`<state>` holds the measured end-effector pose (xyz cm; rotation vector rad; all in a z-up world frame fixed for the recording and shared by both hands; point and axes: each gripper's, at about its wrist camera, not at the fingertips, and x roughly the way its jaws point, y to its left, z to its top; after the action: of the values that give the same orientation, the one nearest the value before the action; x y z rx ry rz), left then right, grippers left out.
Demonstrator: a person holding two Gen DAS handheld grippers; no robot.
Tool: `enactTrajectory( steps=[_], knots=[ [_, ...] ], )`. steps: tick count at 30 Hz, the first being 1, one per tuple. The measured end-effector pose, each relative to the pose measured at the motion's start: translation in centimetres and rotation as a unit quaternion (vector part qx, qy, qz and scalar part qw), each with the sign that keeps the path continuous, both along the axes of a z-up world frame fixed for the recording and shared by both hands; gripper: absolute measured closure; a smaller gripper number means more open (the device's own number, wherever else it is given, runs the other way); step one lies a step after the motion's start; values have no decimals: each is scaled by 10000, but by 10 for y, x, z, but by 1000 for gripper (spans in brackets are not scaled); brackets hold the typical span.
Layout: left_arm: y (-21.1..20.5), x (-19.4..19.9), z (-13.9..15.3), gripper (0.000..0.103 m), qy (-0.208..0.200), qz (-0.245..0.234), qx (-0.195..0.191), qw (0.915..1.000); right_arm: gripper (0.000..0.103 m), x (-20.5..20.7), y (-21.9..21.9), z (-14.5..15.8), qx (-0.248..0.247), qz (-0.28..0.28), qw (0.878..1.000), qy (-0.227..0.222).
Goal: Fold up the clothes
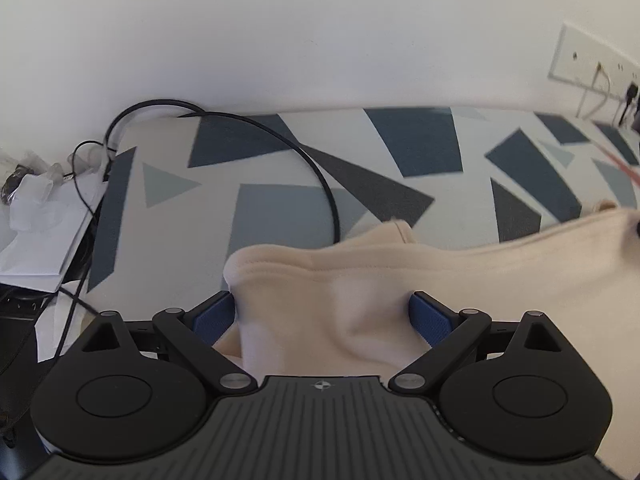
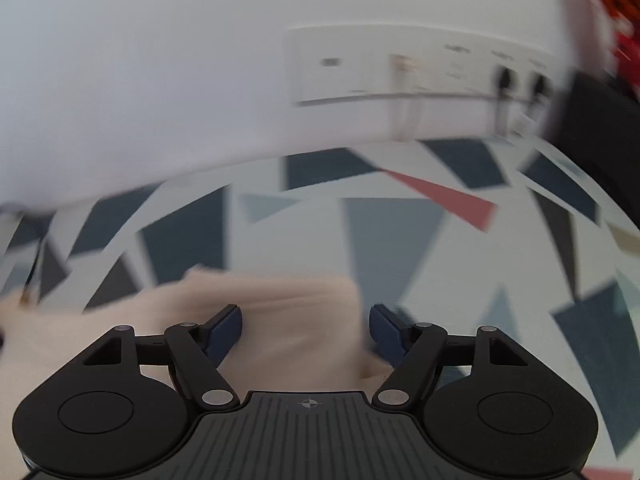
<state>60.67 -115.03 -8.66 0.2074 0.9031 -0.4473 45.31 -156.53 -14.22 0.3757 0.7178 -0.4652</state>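
A beige garment [image 1: 460, 264] lies on a surface covered by a cloth with blue, grey and white shapes [image 1: 272, 204]. Its stitched, folded corner bulges up between the blue pads [image 1: 212, 318] of my left gripper [image 1: 322, 312], whose jaws stand wide apart around the cloth, open. In the blurred right wrist view the garment's other end [image 2: 280, 292] lies between the pads of my right gripper [image 2: 306, 326]. That gripper is open too, and its right pad [image 2: 386, 326] stands just clear of the cloth's edge.
A black cable [image 1: 320, 172] loops across the patterned cover [image 2: 400, 240] to the garment's far edge. White papers and plastic wrapping [image 1: 44, 236] lie at the left edge. A white socket panel [image 2: 400, 64] with plugs is on the wall behind.
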Motion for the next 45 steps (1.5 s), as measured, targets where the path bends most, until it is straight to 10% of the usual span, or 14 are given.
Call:
enactTrajectory(
  steps=[9, 18, 45],
  knots=[
    [102, -18, 21, 7, 762, 718, -1289, 9861, 1, -77, -24, 16, 943, -157, 9947, -381],
    [81, -32, -11, 6, 1318, 312, -1328, 9818, 1, -107, -7, -12, 1661, -169, 9855, -288],
    [46, -32, -32, 0, 1053, -169, -730, 9916, 1, -36, 33, -26, 527, 876, 9929, 601]
  ],
)
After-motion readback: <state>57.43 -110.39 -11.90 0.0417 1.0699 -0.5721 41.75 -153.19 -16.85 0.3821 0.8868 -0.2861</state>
